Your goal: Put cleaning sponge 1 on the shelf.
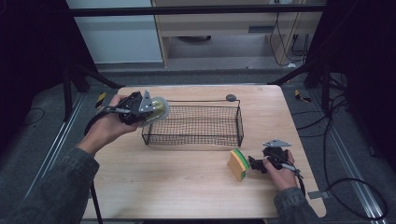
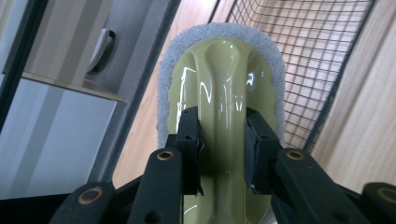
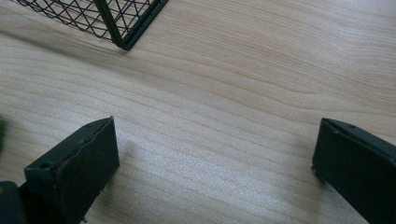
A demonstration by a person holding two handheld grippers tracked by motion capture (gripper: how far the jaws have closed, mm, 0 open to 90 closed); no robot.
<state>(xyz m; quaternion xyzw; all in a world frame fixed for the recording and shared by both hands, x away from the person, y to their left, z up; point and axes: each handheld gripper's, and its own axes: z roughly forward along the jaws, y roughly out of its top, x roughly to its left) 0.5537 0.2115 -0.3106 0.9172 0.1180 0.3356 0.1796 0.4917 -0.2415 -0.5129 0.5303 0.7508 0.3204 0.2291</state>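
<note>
The left gripper (image 2: 223, 140) clamps its fingers (image 2: 189, 140) on the pale-green, grey-padded scrubber's (image 2: 224, 88) handle, carrying it toward the black wire basket (image 1: 196, 123); the right gripper (image 3: 215, 163) rests wide open, empty, on the worktop (image 3: 233, 93).

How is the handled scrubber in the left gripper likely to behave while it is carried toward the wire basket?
The scrubber probably stays stiff: its glossy handle looks like hard plastic. That shine suggests it could slip, though the left gripper clamps the narrow ridge from both sides. The grey pad rim looks soft, so it should land gently in the wire basket.
</note>
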